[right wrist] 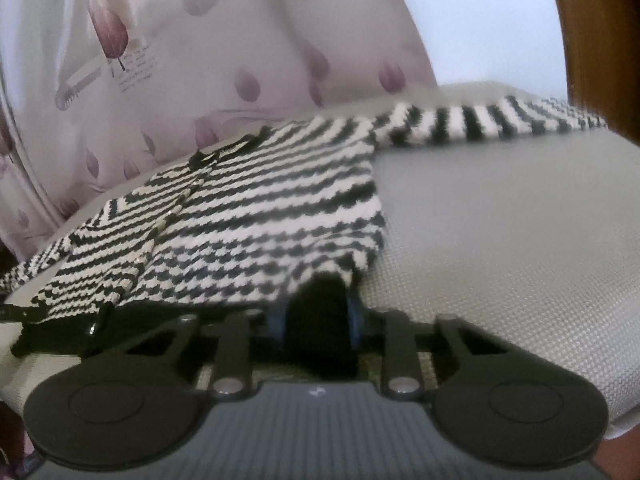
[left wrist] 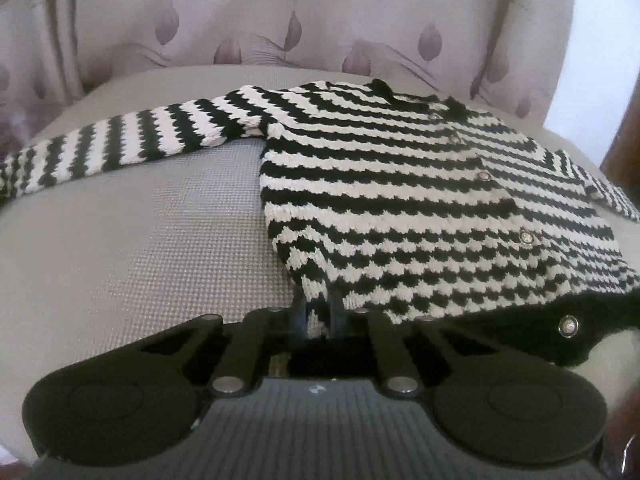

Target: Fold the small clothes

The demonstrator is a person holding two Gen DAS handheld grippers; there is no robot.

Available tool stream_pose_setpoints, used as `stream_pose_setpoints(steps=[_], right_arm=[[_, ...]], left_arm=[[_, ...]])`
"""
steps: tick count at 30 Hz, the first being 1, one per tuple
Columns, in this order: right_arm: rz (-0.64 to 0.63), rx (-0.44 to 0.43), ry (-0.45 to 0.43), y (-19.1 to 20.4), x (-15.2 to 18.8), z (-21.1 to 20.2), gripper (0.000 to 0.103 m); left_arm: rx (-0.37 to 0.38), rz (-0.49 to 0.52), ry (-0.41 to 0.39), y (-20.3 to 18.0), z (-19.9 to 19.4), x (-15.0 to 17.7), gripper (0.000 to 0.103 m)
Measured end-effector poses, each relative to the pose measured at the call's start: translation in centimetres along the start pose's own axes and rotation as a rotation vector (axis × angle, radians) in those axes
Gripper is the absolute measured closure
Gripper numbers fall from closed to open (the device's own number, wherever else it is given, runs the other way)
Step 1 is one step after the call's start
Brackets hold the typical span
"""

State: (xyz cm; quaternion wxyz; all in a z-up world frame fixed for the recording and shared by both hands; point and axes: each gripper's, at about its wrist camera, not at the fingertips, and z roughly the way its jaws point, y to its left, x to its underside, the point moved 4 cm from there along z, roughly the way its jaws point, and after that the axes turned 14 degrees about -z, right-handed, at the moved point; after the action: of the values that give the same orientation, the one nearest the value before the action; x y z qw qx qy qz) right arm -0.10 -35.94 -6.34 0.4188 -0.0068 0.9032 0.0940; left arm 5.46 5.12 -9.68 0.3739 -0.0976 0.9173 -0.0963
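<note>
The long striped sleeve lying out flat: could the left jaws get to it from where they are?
Probably yes: the sleeve lies flat on bare grey mat, but the left gripper is clamped on the cardigan hem.

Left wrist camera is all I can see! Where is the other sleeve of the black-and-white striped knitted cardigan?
Observer: The right wrist view shows the black-and-white striped knitted cardigan with its other sleeve stretched out flat on the grey textured mat.
Operator: Is the other gripper grabbing anything?
Observer: Yes. The right gripper has its fingers pinching the cardigan's bottom edge, near the corner on that sleeve's side.
</note>
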Motion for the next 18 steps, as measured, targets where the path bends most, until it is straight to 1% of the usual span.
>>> stream_pose_setpoints(steps=[3,4,7,9,11,13,15,17,18], right_arm=[[0.014,-0.022,-0.004,-0.2,-0.1,-1.0,0.09],[0.022,-0.027,-0.011,-0.2,-0.1,-1.6,0.091],[0.07,-0.053,-0.028,-0.6,-0.1,-3.5,0.093],[0.093,-0.056,-0.02,-1.0,0.4,-4.3,0.093],[0.117,-0.052,-0.012,-1.5,1.1,-4.8,0.094],[0.136,-0.049,-0.003,-1.8,1.6,-5.3,0.094],[0.182,-0.068,-0.011,-2.5,1.9,-5.4,0.094],[0.262,-0.079,-0.04,-3.7,2.0,-5.6,0.082],[0.28,-0.086,-0.051,-4.1,1.9,-5.5,0.062]], left_arm=[[-0.008,-0.027,-0.001,0.3,-0.7,-0.1,0.093],[-0.006,-0.039,0.001,0.5,-1.1,-0.1,0.093],[0.003,-0.067,0.013,1.0,-2.2,-0.2,0.093],[0.0,-0.073,0.02,1.2,-2.4,-0.2,0.093],[-0.013,-0.078,0.017,1.4,-2.4,-0.2,0.093],[-0.003,-0.066,0.03,1.4,-1.9,-0.2,0.093],[0.008,-0.058,0.03,1.2,-1.5,-0.2,0.093],[0.005,-0.025,0.024,0.9,-1.4,-0.1,0.092],[-0.002,-0.014,0.018,0.8,-1.3,-0.1,0.089]])
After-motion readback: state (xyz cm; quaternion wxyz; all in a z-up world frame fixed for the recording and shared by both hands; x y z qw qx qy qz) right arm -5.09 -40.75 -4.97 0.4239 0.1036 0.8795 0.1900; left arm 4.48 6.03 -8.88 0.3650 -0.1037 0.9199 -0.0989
